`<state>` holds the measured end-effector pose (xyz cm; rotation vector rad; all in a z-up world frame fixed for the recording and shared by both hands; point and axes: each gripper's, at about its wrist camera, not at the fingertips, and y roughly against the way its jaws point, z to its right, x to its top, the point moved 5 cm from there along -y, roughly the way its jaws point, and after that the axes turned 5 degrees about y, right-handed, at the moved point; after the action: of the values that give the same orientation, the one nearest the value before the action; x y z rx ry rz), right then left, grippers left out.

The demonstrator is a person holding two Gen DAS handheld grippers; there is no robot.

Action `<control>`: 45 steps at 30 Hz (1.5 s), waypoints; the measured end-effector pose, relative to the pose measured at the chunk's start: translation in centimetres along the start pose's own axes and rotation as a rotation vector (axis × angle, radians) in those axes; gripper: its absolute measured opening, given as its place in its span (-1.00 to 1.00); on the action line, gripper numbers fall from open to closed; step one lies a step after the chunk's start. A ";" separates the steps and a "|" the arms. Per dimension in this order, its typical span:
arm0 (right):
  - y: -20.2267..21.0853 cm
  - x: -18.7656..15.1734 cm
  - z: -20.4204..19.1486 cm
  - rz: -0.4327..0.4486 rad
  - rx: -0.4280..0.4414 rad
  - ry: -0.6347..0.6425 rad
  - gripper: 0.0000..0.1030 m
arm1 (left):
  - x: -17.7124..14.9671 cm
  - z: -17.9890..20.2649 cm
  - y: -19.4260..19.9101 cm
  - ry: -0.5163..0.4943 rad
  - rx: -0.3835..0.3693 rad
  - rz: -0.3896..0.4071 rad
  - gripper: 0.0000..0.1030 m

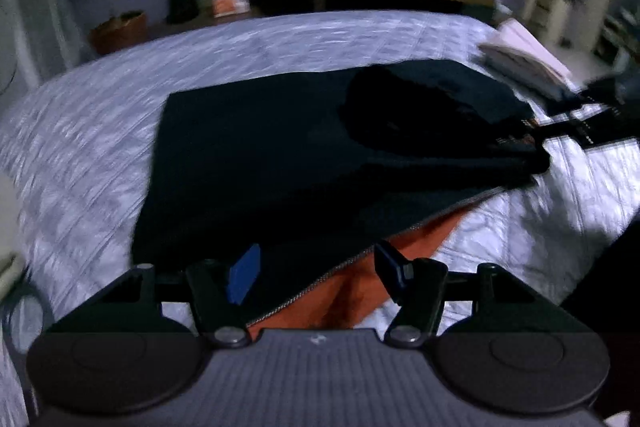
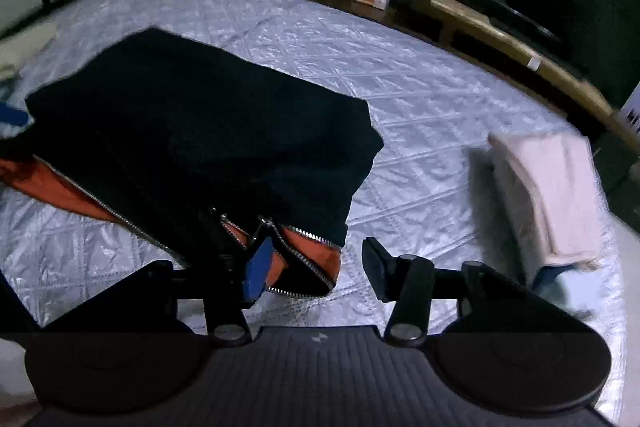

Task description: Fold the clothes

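While the dark jacket (image 2: pixel 208 131) lies folded on the quilted bed (image 2: pixel 420 115), the left gripper (image 1: pixel 316 271) and right gripper (image 2: pixel 316 267) hover with fingers apart, gripping nothing

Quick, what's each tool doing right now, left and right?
Left tool: open, holding nothing, over the dark jacket's zipper edge.
Right tool: open, holding nothing, at the jacket's corner.
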<state>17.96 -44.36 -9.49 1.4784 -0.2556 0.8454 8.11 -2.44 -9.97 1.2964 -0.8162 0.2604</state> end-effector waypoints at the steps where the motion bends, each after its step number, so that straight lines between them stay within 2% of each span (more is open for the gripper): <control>1: -0.5 -0.3 0.5 0.008 0.031 -0.042 0.10 | 0.0 0.6 -0.3 -0.027 0.000 -0.002 0.16; 3: -1.4 -0.1 1.1 0.022 0.047 -0.081 0.14 | 0.1 1.4 -0.9 -0.057 0.005 -0.015 0.15; 4: -1.8 -0.1 1.4 0.033 0.047 -0.093 0.27 | 0.0 1.9 -1.0 -0.070 0.007 -0.021 0.15; 6: -2.5 -0.1 2.1 0.032 0.089 -0.176 0.32 | -0.3 2.8 -1.2 -0.095 0.012 -0.035 0.16; 7: -2.8 -0.1 2.5 0.029 0.114 -0.223 0.22 | -0.6 2.8 -1.4 -0.110 0.027 -0.040 0.16; 8: -3.1 -0.1 2.9 0.024 0.141 -0.279 -0.19 | -0.9 2.9 -1.5 -0.126 0.043 -0.044 0.17; 9: -3.5 -0.3 3.3 0.003 0.161 -0.355 -0.22 | -1.0 2.9 -2.0 -0.140 0.065 -0.054 0.23; 11: -4.3 -1.0 5.0 -0.023 0.225 -0.604 -0.37 | -0.8 2.9 -2.3 -0.136 0.076 -0.057 0.27; 12: -4.5 -1.5 6.0 -0.025 0.286 -0.775 -0.42 | -0.7 2.8 -2.4 -0.133 0.082 -0.058 0.29; 14: -4.4 -2.7 7.9 0.029 0.404 -1.084 -0.51 | -0.4 2.6 -2.6 -0.116 0.087 -0.063 0.32; 15: -4.0 -3.1 8.6 0.036 0.366 -1.112 -0.51 | -0.3 2.6 -2.7 -0.110 0.090 -0.063 0.32; 16: -3.5 -3.3 9.2 0.032 0.300 -1.103 -0.50 | -0.2 2.6 -2.8 -0.105 0.091 -0.064 0.32; 18: -2.2 -2.0 8.3 -0.004 0.097 -0.801 -0.45 | -0.1 2.7 -2.8 -0.105 0.095 -0.063 0.32; 19: -1.3 -1.1 7.3 0.000 0.019 -0.644 -0.44 | -0.1 2.7 -2.9 -0.106 0.097 -0.063 0.31; 20: -0.4 -0.2 5.9 0.030 -0.019 -0.522 -0.32 | -0.1 2.8 -2.8 -0.110 0.099 -0.061 0.30; 21: 0.4 0.8 4.3 0.066 -0.045 -0.410 -0.20 | -0.1 2.8 -2.8 -0.114 0.099 -0.061 0.27; 22: 1.2 1.8 2.8 0.101 -0.071 -0.297 0.09 | -0.1 2.8 -2.8 -0.108 0.092 -0.063 0.25; 23: 1.4 2.7 0.9 0.124 -0.061 -0.195 0.32 | -0.1 2.9 -2.8 -0.103 0.086 -0.066 0.22; 25: 1.3 4.3 -3.2 0.158 -0.011 0.002 0.45 | -0.1 2.7 -2.6 -0.079 0.072 -0.074 0.22; 27: -0.3 5.2 -6.2 0.124 -0.005 0.131 0.44 | -0.2 2.3 -2.3 -0.067 0.070 -0.071 0.22; 29: -2.5 5.5 -7.7 0.079 -0.032 0.200 0.40 | -0.3 2.0 -2.0 -0.063 0.075 -0.067 0.23; 30: -3.7 5.6 -7.9 0.050 -0.036 0.216 0.32 | -0.4 1.8 -2.0 -0.059 0.077 -0.066 0.23; 32: -4.8 5.9 -7.3 0.019 -0.035 0.199 -0.60 | -0.5 1.5 -1.8 -0.055 0.081 -0.065 0.22; 33: -5.3 6.1 -6.9 0.006 -0.034 0.186 -0.61 | -0.5 1.3 -1.8 -0.053 0.083 -0.064 0.22; 34: -4.8 6.4 -5.2 0.029 -0.054 0.106 -0.64 | -0.5 1.2 -1.7 -0.050 0.083 -0.061 0.22; 37: -2.3 7.1 1.6 0.140 -0.140 -0.217 -0.63 | -0.2 1.1 -1.7 -0.043 0.077 -0.054 0.21; 39: -0.9 5.6 6.9 0.142 -0.245 -0.450 -0.55 | 0.0 1.1 -1.7 -0.041 0.072 -0.049 0.19; 40: -0.5 4.6 8.5 0.116 -0.349 -0.467 -0.43 | 0.1 1.1 -1.7 -0.039 0.069 -0.044 0.19; 42: 0.6 3.1 10.0 0.096 -0.500 -0.415 -0.40 | 0.3 0.9 -1.7 -0.036 0.062 -0.034 0.19; 43: 1.5 2.5 10.4 0.114 -0.532 -0.424 -0.27 | 0.4 0.8 -1.6 -0.027 0.059 -0.029 0.19; 44: 2.4 2.0 10.4 0.140 -0.542 -0.442 -0.23 | 0.5 0.7 -1.5 -0.018 0.056 -0.025 0.19; 45: 3.0 1.9 9.6 0.169 -0.521 -0.431 -0.21 | 0.4 0.6 -1.5 -0.004 0.052 -0.019 0.19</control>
<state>20.65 -53.05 -4.77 1.1371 -0.8661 0.5242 9.08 -3.50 -10.79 1.3534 -0.8045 0.2657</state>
